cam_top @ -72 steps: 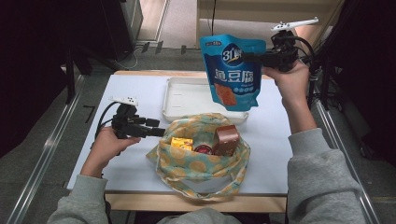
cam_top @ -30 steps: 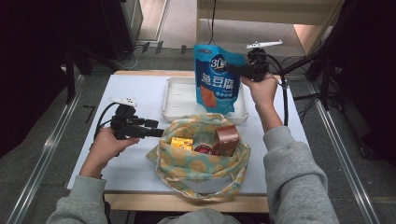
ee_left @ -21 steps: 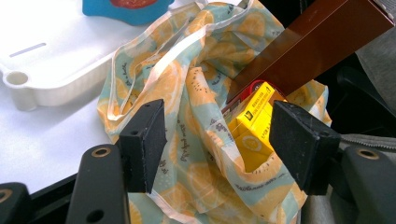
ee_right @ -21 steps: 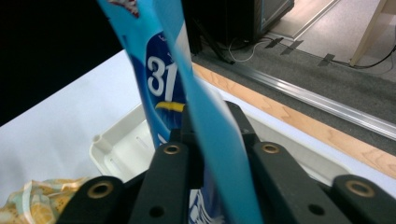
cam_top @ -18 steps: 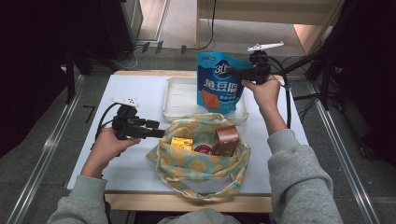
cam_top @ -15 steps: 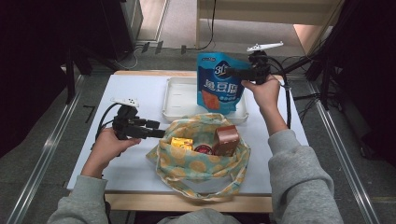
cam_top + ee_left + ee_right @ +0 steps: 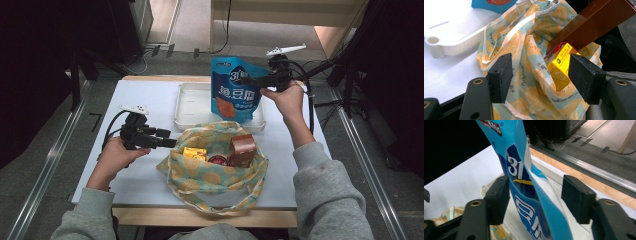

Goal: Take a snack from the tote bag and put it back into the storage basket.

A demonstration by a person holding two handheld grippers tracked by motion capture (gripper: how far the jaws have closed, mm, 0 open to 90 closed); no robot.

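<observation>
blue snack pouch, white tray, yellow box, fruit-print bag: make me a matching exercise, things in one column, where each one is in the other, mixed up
Things:
1. blue snack pouch
2. white tray
3. yellow box
4. fruit-print bag

Places:
a. inside the bag, beside a brown carton
b. on the table's near edge, mouth open
c. standing in the tray, between open jaws of the right gripper
d. on the table behind the bag

Pairs: 1-c, 2-d, 3-a, 4-b
</observation>
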